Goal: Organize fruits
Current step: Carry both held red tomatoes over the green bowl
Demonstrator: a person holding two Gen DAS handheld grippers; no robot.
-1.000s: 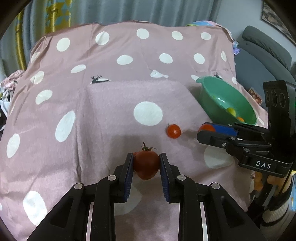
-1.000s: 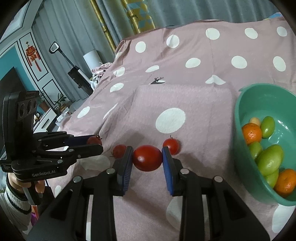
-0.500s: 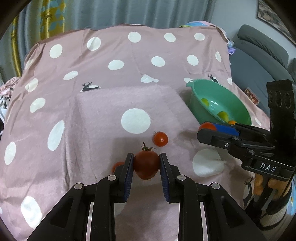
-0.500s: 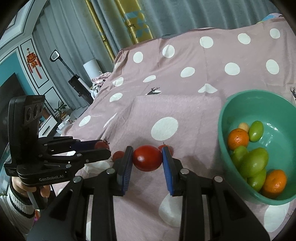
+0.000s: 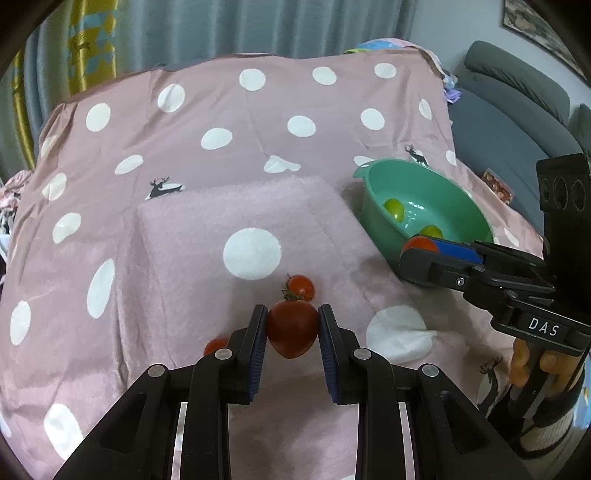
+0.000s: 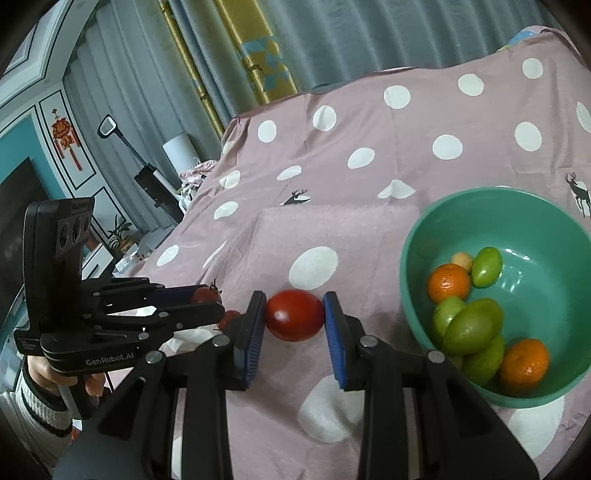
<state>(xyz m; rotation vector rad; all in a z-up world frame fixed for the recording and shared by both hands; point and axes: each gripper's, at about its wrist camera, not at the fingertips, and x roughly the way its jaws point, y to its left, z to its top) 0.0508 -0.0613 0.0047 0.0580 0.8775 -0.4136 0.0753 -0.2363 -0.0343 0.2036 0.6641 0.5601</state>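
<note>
My left gripper (image 5: 293, 325) is shut on a dark red tomato (image 5: 291, 328) with a green stem, held above the pink polka-dot cloth (image 5: 184, 221). My right gripper (image 6: 294, 310) is shut on a round red tomato (image 6: 293, 315), held left of the green bowl (image 6: 413, 236). The bowl holds green fruits (image 6: 472, 326) and oranges (image 6: 448, 282). Two small tomatoes lie on the cloth, one just beyond my left gripper (image 5: 301, 287) and one to its left (image 5: 215, 345). Each gripper shows in the other's view: the right (image 5: 417, 247), the left (image 6: 207, 301).
A raised pink towel pad (image 5: 229, 221) lies under the middle of the cloth. A grey sofa (image 5: 517, 110) stands at the right, curtains (image 5: 221, 26) behind. A floor cleaner (image 6: 147, 173) and cabinet stand at the left in the right wrist view.
Both grippers have risen and drawn back with their tomatoes still held. The right gripper has moved toward the bowl, which now sits closer in its view.
</note>
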